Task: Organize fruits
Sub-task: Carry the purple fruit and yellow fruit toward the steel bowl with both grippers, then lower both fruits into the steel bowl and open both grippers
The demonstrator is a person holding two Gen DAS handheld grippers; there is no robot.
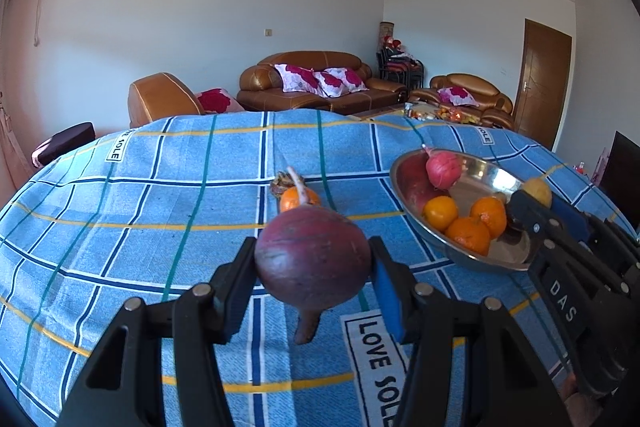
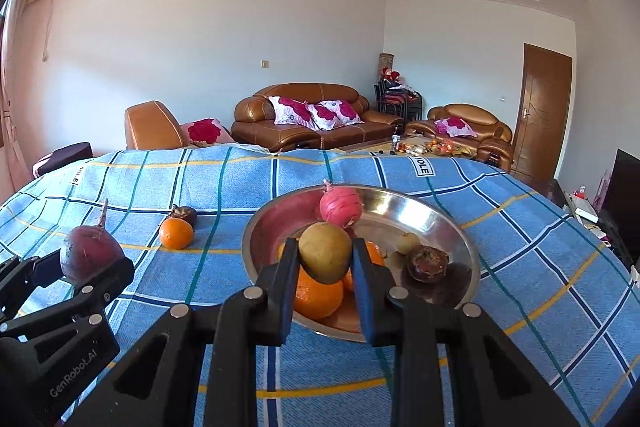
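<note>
Plainly, both pairs of jaws were full. The left gripper [image 1: 314, 267] had its jaws closed across the widest part of a dark purple beet [image 1: 313, 257], its pale root tip pointing up and away and a stub hanging below; the hold across the belly looked chosen so the round body would not roll out. The beet was lifted clear of the blue checked cloth [image 1: 160, 187] that covered the tabletop. The right gripper [image 2: 325, 261] pinched a yellow-green fruit [image 2: 325, 251] between narrow-set jaws, holding it over the near rim of the steel bowl [image 2: 460, 227], which I judged to be the collecting place for everything.

Inside the bowl lay a pink radish [image 2: 341, 207] at the far side, oranges [image 2: 316, 297] at the near side partly hidden behind the jaws, a small pale fruit [image 2: 408, 242] and a dark brown one [image 2: 427, 263] to the right. Left of the bowl, well apart from it, a lone orange [image 2: 176, 233] sat on the cloth with a dark wrinkled fruit [image 2: 183, 214] just behind it; these two seemed not yet gathered.

My reading was that the yellow-green fruit was about to be released into the bowl, with the beet waiting its turn to the left, since both could hardly go in through the same gap at once
</note>
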